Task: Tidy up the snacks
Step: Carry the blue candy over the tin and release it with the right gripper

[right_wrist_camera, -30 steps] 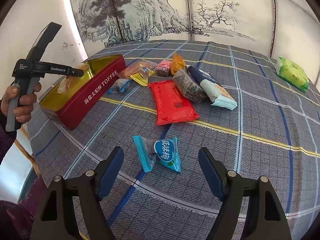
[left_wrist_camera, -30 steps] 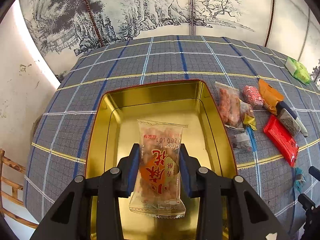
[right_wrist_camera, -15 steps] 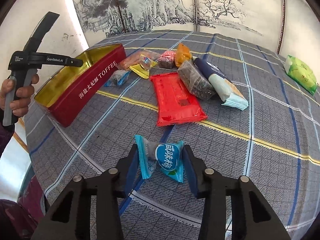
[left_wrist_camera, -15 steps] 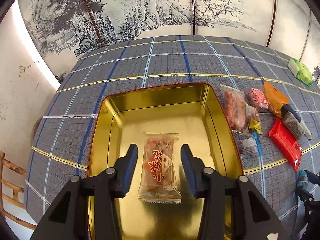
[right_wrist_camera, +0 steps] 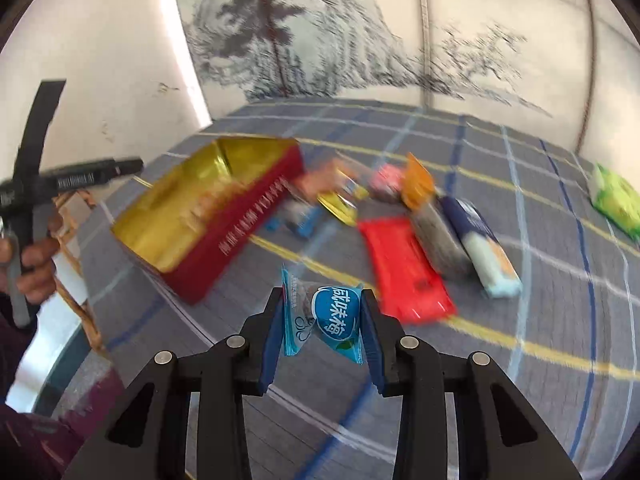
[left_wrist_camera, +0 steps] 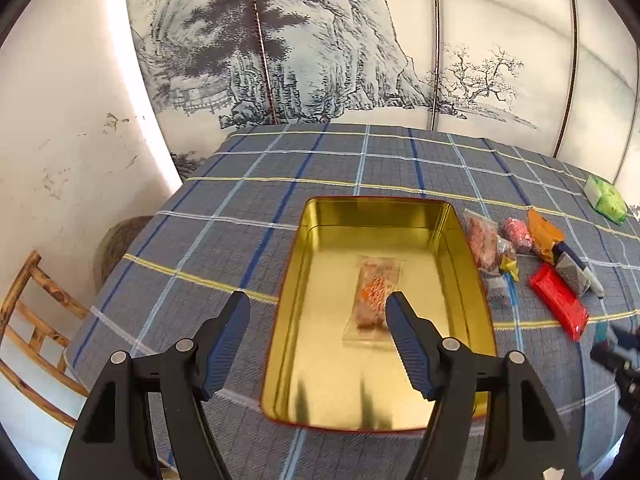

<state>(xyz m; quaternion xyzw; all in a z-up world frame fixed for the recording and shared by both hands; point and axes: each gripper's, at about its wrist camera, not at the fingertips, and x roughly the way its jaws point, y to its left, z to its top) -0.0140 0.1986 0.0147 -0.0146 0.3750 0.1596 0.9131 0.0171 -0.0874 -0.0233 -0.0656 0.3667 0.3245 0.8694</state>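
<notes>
The left gripper (left_wrist_camera: 318, 310) hangs with its jaws spread wide and nothing between them, above the near left part of the tin (left_wrist_camera: 304, 248). The tin sits on the worktop (left_wrist_camera: 240, 208) toward its left edge, gold inside. One clear packet (left_wrist_camera: 374, 300) lies flat on the tin floor, alone there, its near end partly hidden behind the left gripper's right finger (left_wrist_camera: 404, 332).

The right gripper (right_wrist_camera: 322, 312) is pinching a blue candy (right_wrist_camera: 334, 318), lifted clear of the worktop (right_wrist_camera: 560, 320), with both blue pads against the wrapper's sides.

Only the left view looks straight down into the tin and shows the packet plainly. The right view is motion-blurred and shows the tin's (right_wrist_camera: 248, 220) red outer wall with gold lettering too smeared to read, and the person's left hand (right_wrist_camera: 34, 268) on the other gripper's handle.

Right of the tin, loose snacks lie in a cluster: a pinkish bag (left_wrist_camera: 482, 246) just beside the tin wall, a small yellow wrapper (left_wrist_camera: 509, 266), a pink candy (left_wrist_camera: 516, 234), an orange pack (left_wrist_camera: 544, 234), a grey pack (left_wrist_camera: 572, 274) and a red pack (left_wrist_camera: 558, 300). The right view adds a navy-and-pale-blue pack (right_wrist_camera: 480, 240) beside the grey one. A green pack (left_wrist_camera: 608, 202) lies well apart, near the far right edge.

A wooden chair (left_wrist_camera: 28, 312) stands off the left edge, and an ink landscape screen (left_wrist_camera: 320, 60) fills the background.
</notes>
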